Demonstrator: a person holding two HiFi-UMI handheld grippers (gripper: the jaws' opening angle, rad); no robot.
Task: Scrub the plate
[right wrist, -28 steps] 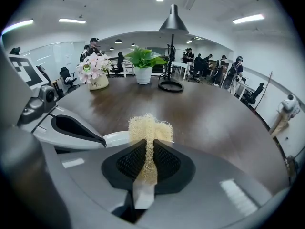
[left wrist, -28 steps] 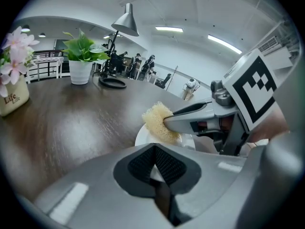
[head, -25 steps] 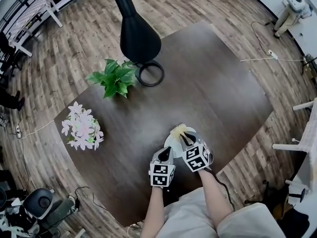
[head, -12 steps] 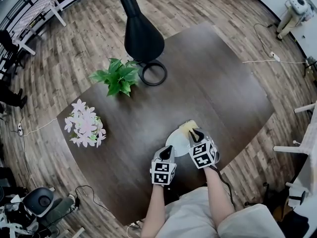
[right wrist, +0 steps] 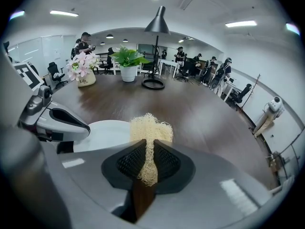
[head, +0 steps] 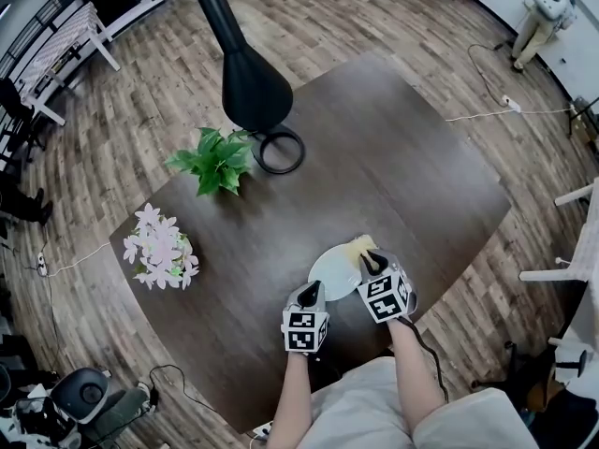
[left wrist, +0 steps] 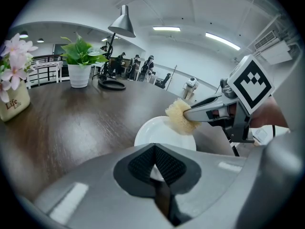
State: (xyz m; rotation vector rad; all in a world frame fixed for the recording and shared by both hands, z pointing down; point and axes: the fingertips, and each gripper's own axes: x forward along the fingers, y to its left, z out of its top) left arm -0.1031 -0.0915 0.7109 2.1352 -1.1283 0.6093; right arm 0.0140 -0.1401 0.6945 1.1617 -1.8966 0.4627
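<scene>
Plate (head: 329, 271): white, round, on the dark wooden surface (head: 412, 166) near its front edge, directly before me. My left gripper (left wrist: 155, 170): jaws pinched together on the plate's near rim. Scrubbing pad (right wrist: 149, 127): pale yellow, fibrous, clamped between the jaws of my right gripper (right wrist: 146, 162), with its free end against the plate's far right edge. Farther back on the surface, well apart from the plate: green potted plant (head: 215, 160); pot of pink flowers (head: 159, 246); black lamp (head: 251, 87) with a ring base.
</scene>
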